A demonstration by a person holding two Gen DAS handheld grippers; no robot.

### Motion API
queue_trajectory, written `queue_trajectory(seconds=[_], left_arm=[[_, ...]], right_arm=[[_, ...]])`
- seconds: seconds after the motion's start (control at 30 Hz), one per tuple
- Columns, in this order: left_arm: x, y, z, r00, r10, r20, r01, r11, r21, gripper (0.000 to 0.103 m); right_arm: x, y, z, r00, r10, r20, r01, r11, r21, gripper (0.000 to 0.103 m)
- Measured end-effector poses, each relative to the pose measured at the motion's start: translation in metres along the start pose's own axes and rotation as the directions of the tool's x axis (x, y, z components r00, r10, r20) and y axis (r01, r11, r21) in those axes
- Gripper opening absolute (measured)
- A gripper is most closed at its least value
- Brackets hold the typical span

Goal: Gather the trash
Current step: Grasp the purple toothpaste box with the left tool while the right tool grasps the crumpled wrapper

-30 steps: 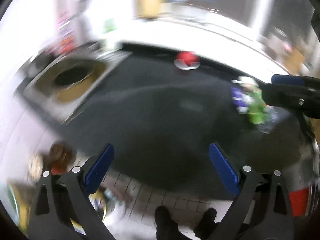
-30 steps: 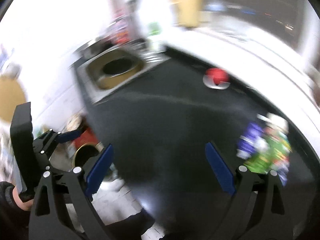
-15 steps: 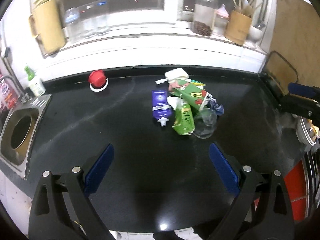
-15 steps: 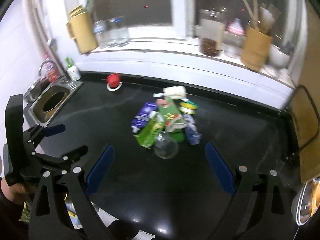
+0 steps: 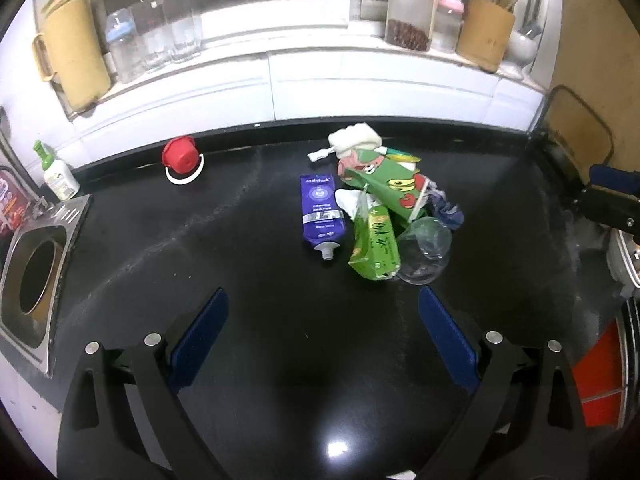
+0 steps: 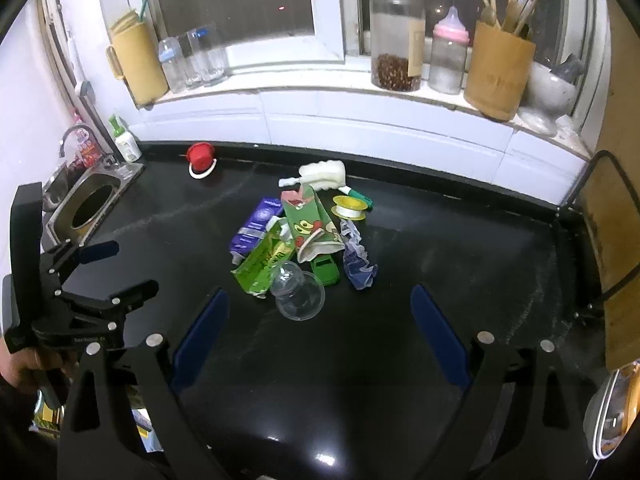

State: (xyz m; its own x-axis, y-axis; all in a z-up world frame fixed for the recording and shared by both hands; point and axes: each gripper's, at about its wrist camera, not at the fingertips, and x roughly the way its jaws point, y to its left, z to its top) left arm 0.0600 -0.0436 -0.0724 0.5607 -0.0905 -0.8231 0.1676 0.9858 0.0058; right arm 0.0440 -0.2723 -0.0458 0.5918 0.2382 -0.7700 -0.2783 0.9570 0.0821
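A heap of trash lies mid-counter: a purple tube (image 5: 320,212), a green carton (image 5: 376,246), a clear plastic cup (image 5: 424,256), a green printed box (image 5: 384,184), a white brush (image 5: 354,140) and crumpled blue paper (image 5: 446,210). In the right wrist view the heap holds the same carton (image 6: 266,260), cup (image 6: 298,292), blue paper (image 6: 358,262) and a yellow tape roll (image 6: 348,207). My left gripper (image 5: 322,332) is open and empty, short of the heap. My right gripper (image 6: 320,332) is open and empty, just short of the cup.
A red cap (image 5: 180,156) on a white ring sits at the back left. A steel sink (image 5: 36,276) is at the far left with a soap bottle (image 5: 58,178). Jars, glasses and a utensil holder (image 6: 500,70) line the windowsill. A wooden board (image 6: 616,240) stands at right.
Both grippers swung from the sink side to face the trash heap and steadied; the view went from blurred to sharp. Both stayed open.
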Motion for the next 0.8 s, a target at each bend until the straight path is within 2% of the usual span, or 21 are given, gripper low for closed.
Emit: queue_trajectory(seconds=[0.1,0.3,0.4,0.53,0.6,0.73,0.8], left_arm=[[0.028,0.007,0.008,0.999,0.009,-0.031,-0.009,1.000,0.009,0.093],[0.106,0.025,0.032,0.991,-0.029,-0.130,0.027,0.999,-0.018,0.093],[0.130,0.030,0.045,0.988,-0.035,-0.150,0.031,0.999,-0.024,0.093],[0.166,0.029,0.058,0.981,-0.051,-0.185,0.054,0.998,0.010,0.093],[0.185,0.029,0.061,0.972,-0.073,-0.221,0.079,0.997,0.016,0.093],[0.209,0.025,0.059,0.960,-0.092,-0.266,0.111,0.992,0.056,0.093],[0.217,0.027,0.060,0.957,-0.117,-0.267,0.135,0.990,0.048,0.093]], right_arm=[[0.024,-0.010,0.003,1.000,-0.003,-0.026,0.003,1.000,-0.001,0.089],[0.080,-0.029,0.012,0.995,-0.025,-0.092,0.024,1.000,-0.010,0.089],[0.107,-0.039,0.017,0.993,-0.026,-0.119,0.024,1.000,-0.013,0.089],[0.151,-0.052,0.020,0.984,-0.018,-0.179,0.015,1.000,-0.020,0.089],[0.171,-0.056,0.020,0.977,-0.017,-0.213,0.010,0.999,-0.031,0.089],[0.204,-0.062,0.019,0.963,-0.016,-0.271,0.004,0.999,-0.046,0.089],[0.221,-0.064,0.018,0.955,-0.013,-0.295,-0.004,0.998,-0.058,0.086]])
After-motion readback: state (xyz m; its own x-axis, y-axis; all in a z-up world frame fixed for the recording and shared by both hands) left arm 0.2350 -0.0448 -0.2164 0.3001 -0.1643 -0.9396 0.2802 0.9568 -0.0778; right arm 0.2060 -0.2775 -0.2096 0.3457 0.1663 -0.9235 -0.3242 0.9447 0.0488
